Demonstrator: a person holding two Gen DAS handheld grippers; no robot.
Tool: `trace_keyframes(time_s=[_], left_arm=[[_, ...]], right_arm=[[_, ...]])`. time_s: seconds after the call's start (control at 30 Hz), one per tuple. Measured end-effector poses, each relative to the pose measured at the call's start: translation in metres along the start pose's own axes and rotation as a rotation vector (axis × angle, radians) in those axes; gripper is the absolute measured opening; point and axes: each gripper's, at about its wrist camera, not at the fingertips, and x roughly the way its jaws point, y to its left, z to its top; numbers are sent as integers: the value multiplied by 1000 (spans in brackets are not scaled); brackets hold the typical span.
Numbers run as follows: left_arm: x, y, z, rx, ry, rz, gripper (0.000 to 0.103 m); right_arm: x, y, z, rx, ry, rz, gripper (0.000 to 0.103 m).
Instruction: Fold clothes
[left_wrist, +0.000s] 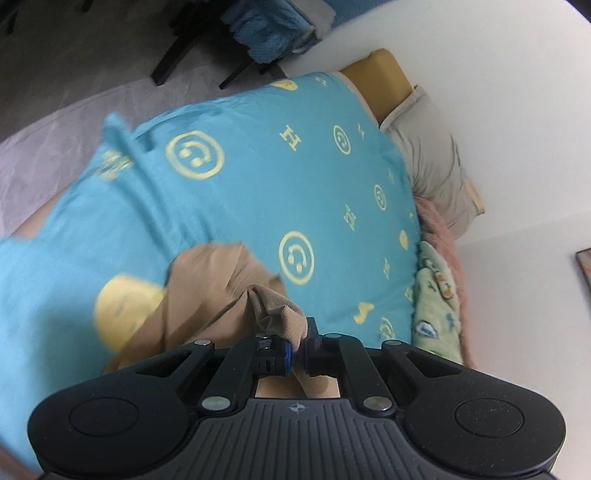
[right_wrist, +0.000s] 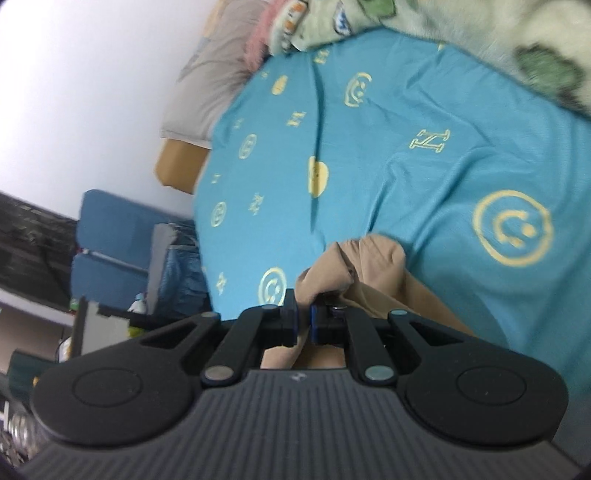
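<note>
Gripping a bunched edge of the tan garment (left_wrist: 221, 288), my left gripper (left_wrist: 297, 356) had its jaws clamped tight on a ribbed fold of the cloth, which pushed up above the blue-edged pads and also hung down behind them. My right gripper (right_wrist: 304, 325) was likewise closed on the same tan garment (right_wrist: 365, 273), a thin pinch of fabric passing between its two pads and trailing below. From both grips the rest of the cloth spread outward in loose wrinkles over the turquoise bedsheet (left_wrist: 258, 184), which was printed with yellow smiley faces and letter shapes. In the left wrist view the garment covered part of a solid yellow face on the sheet. Whether the cloth rested on the bed or hung just above it I could not tell; both views were blurred.

At the head of the bed lay a grey pillow (left_wrist: 432, 158) against the yellow headboard (left_wrist: 376, 81), with a pink fluffy blanket (left_wrist: 443, 229) and a pale green patterned blanket (left_wrist: 439, 295) just beside it along the white wall (left_wrist: 498, 74). Off the far side of the bed stood a blue chair (right_wrist: 110, 236).
</note>
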Motion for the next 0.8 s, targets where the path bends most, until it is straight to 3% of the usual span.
trace_keyframes(time_s=[0.1, 0.27, 0.47, 0.53, 0.57, 0.6, 0.63, 0.67, 0.7, 0.8], left_arm=[[39, -11, 22, 31, 0, 32, 7], [78, -1, 35, 49, 0, 11, 7], [89, 6, 36, 110, 7, 12, 10], [85, 1, 34, 175, -1, 17, 23], [83, -3, 32, 214, 1, 12, 46], [80, -7, 30, 257, 4, -4, 67], [77, -12, 26, 296, 0, -19, 74], [72, -17, 21, 337, -12, -31, 83], [66, -22, 16, 388, -26, -39, 86], [57, -33, 2, 514, -46, -37, 92]], right_arm=[[34, -4, 15, 3, 17, -3, 10], [75, -20, 26, 27, 57, -6, 12], [83, -9, 21, -90, 58, -61, 12], [82, -2, 18, -142, 54, -74, 14], [80, 1, 17, -162, 54, -68, 15], [76, 4, 15, -186, 54, -49, 27], [70, 8, 11, -216, 51, -17, 55], [64, 13, 8, -242, 41, 19, 74], [56, 17, 4, -268, 25, 51, 97], [38, 28, -6, -355, -11, 113, 98]])
